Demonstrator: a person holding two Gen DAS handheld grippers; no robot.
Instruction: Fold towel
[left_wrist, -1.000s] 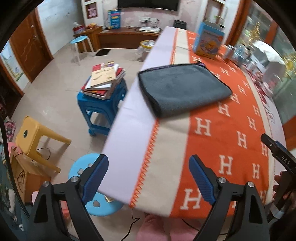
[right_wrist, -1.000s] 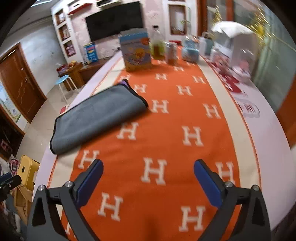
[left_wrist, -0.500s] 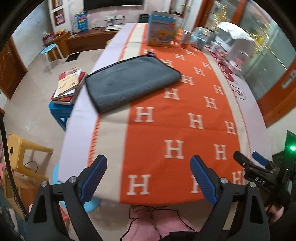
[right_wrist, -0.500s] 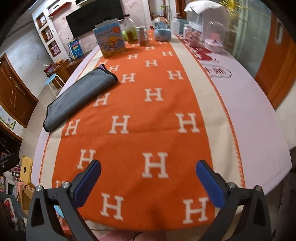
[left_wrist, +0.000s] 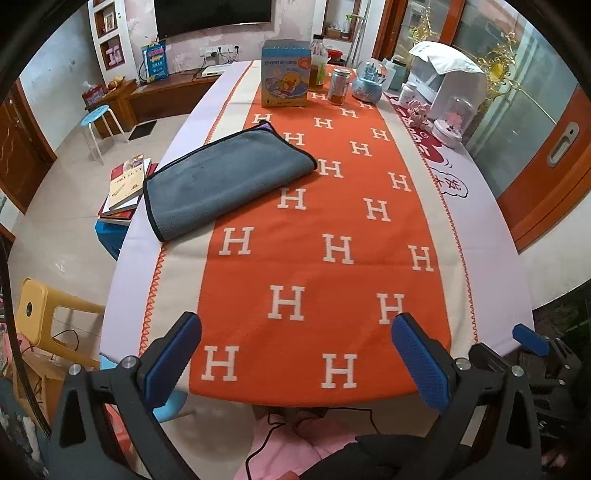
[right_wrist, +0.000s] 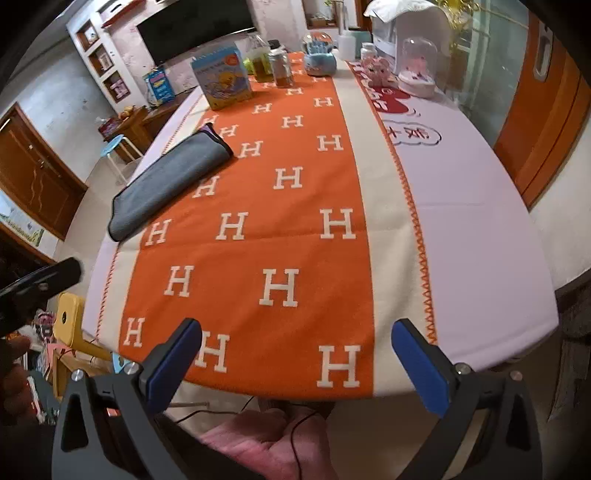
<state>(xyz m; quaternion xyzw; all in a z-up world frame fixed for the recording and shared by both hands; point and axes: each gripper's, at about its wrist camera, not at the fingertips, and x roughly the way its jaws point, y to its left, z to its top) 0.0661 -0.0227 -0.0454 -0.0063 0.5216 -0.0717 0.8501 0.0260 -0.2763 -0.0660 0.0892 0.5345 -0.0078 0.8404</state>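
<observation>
The left gripper (left_wrist: 295, 354) hangs wide apart and empty off the near end of the table, and the right gripper (right_wrist: 295, 356) beside it is just as wide, gripping nothing. The grey towel (left_wrist: 225, 184) lies well ahead and to the left of both, already doubled over, one end close to the table's left edge. The risk, I'd say, is a pinch that catches the orange H-patterned cloth (left_wrist: 332, 258) along with the towel, dragging it (and the clutter at the far end) askew; or a tug that slides the towel off that left edge. Further on stand a duck-printed box (left_wrist: 285, 74), a bottle (left_wrist: 317, 66) and a jar (left_wrist: 339, 85). Left of the grippers, down on the floor, sit a yellow stool (left_wrist: 40, 314) and stacked books (left_wrist: 127, 184).
</observation>
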